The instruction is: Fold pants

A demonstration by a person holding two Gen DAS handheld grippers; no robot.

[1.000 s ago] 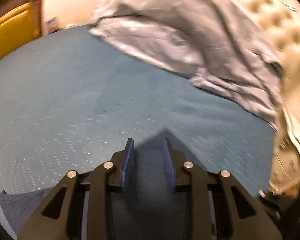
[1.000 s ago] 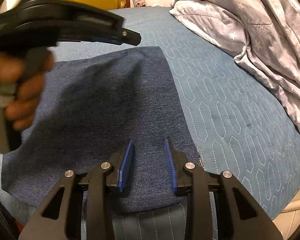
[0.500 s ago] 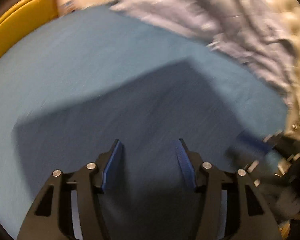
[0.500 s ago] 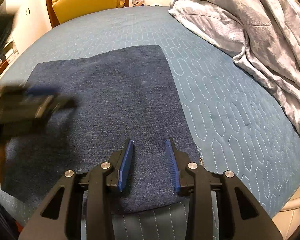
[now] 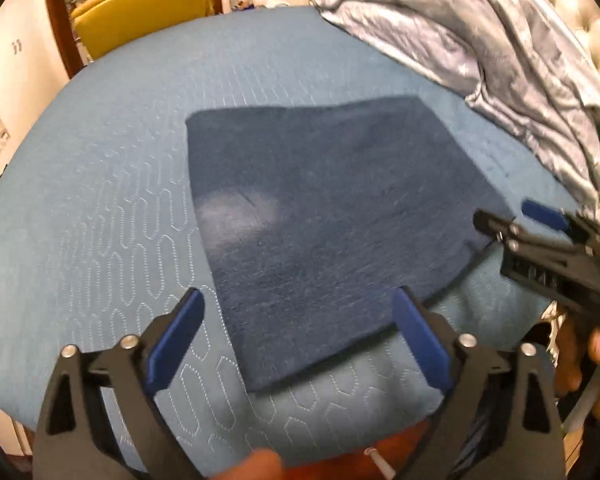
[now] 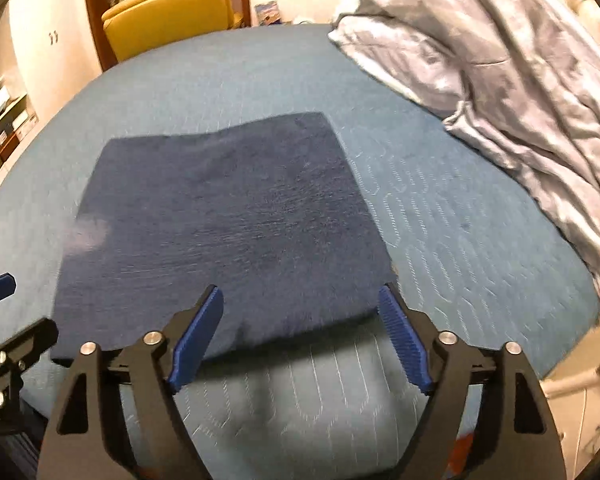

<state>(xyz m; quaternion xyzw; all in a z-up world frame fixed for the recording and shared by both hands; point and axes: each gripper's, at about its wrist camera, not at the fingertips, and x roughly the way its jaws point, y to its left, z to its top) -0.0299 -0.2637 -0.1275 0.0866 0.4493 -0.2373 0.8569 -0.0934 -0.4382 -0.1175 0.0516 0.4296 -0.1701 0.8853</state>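
Left tongs (image 5: 298, 334), right tongs (image 6: 300, 334) spread, pants (image 6: 228, 224) blurred

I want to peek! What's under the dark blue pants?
The folded pants lie flat on the blue quilted bedspread, which shows all around them. The patch right beneath is covered, and so are the pants' folded-under layers.

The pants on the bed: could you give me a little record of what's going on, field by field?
pants: dark blue pants lying flat in a folded rectangle
surface: blue quilted bedspread
left gripper: left gripper open, holding nothing, at the pants' near edge
right gripper: right gripper open, holding nothing, at the pants' near edge
nearby: rumpled grey duvet; yellow chair beyond the bed
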